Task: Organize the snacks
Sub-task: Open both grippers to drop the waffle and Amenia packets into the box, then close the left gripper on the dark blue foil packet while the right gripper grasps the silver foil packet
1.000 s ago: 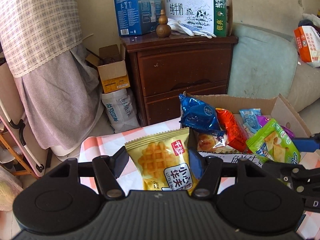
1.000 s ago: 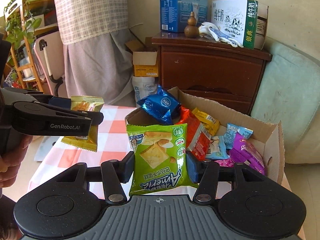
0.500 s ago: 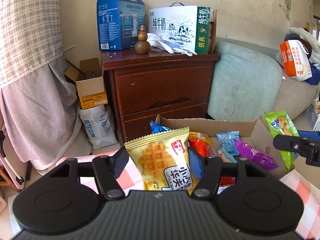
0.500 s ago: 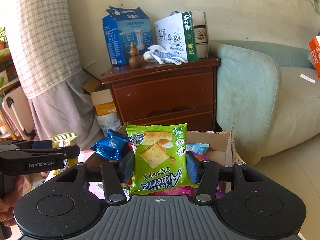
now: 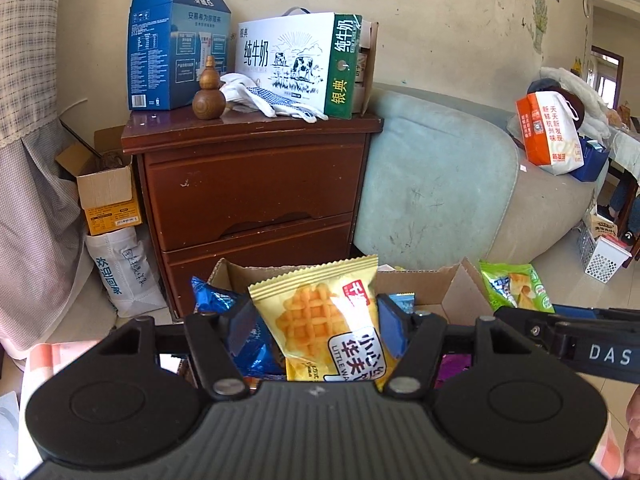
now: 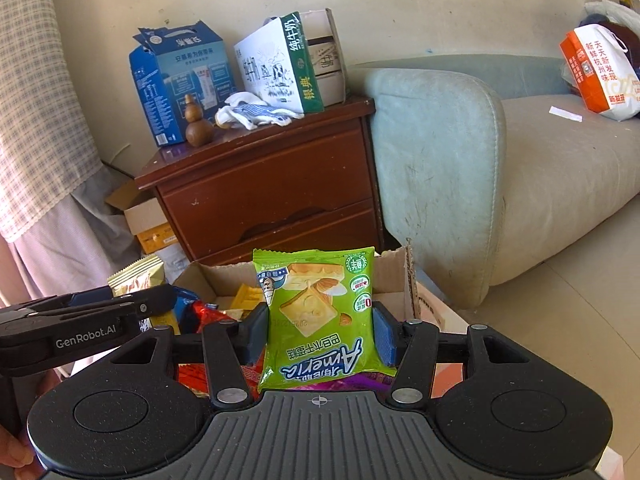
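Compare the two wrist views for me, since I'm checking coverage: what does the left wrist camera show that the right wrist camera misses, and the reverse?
Only the left wrist view shows the white mesh basket on the floor and the white sack beside the dresser. Only the right wrist view shows the paper slip on the sofa seat. Both show the dresser, the cardboard box of snacks, the left gripper shut on the yellow waffle packet and the right gripper shut on the green cracker packet.

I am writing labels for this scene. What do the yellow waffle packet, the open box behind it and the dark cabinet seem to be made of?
Yellow waffle packet: probably plastic film, slightly glossy, with a crimped, serrated top seal.
Open box: brown corrugated cardboard, matte, with bent flaps and rough edges.
Dark cabinet: apparently wood, perhaps veneer, with reddish-brown varnish; its top reflects light.
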### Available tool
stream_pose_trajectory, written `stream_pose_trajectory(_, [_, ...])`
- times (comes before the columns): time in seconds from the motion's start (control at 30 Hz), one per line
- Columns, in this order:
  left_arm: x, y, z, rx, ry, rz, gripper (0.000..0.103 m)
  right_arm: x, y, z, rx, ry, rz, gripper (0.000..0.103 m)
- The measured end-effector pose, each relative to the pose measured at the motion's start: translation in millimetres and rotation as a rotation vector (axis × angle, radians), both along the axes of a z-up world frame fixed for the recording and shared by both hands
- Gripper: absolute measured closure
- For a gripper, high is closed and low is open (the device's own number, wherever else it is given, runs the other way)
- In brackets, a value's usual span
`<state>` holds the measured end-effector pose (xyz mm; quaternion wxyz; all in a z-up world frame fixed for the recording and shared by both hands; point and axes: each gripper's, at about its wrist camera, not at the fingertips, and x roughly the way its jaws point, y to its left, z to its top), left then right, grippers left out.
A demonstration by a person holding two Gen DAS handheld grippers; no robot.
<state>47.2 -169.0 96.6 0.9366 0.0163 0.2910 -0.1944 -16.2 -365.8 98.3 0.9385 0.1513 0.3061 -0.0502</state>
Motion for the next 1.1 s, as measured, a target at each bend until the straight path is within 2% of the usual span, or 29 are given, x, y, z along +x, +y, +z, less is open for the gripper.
stream_pose_trajectory(0.07, [2, -8, -8, 0.003, 0.021, -0.003, 0.037, 2, -5, -7, 0.001, 0.013, -0.023, 0.049])
stream_pose_trajectory(0.1, [2, -9, -10, 0.006, 0.031, -0.006, 0.03, 4, -6, -10, 0.007, 0.028, -0.026, 0.047])
stream_pose_trajectory(0.17, [0, -11, -13, 0.0, 0.041, -0.004, 0.026, 7, -9, -15, 0.034, 0.061, -0.027, 0.043])
stream_pose_trajectory(0.37, [-12, -4, -3, 0.012, 0.036, 0.008, 0.023, 2, -12, -15, 0.067, 0.067, -0.013, 0.036])
stream_pose_trajectory(0.5, [-27, 5, -3, 0.049, 0.058, 0.01, 0.022, -3, -9, -13, 0.057, 0.092, 0.021, 0.036])
stream_pose_trajectory(0.67, [-53, 15, -12, 0.106, 0.093, -0.019, 0.022, -17, 1, -11, 0.021, 0.124, 0.103, 0.027])
stream_pose_trajectory(0.87, [-88, 17, -28, 0.107, 0.15, -0.078, 0.022, -33, 10, -16, -0.004, 0.19, 0.166, 0.027])
stream_pose_trajectory(0.93, [-99, 15, -33, 0.102, 0.167, -0.106, 0.022, -38, 13, -19, -0.019, 0.219, 0.192, 0.023])
stream_pose_trajectory(1.1, [-124, 8, -44, 0.089, 0.201, -0.162, 0.022, -47, 19, -30, -0.058, 0.287, 0.237, 0.022])
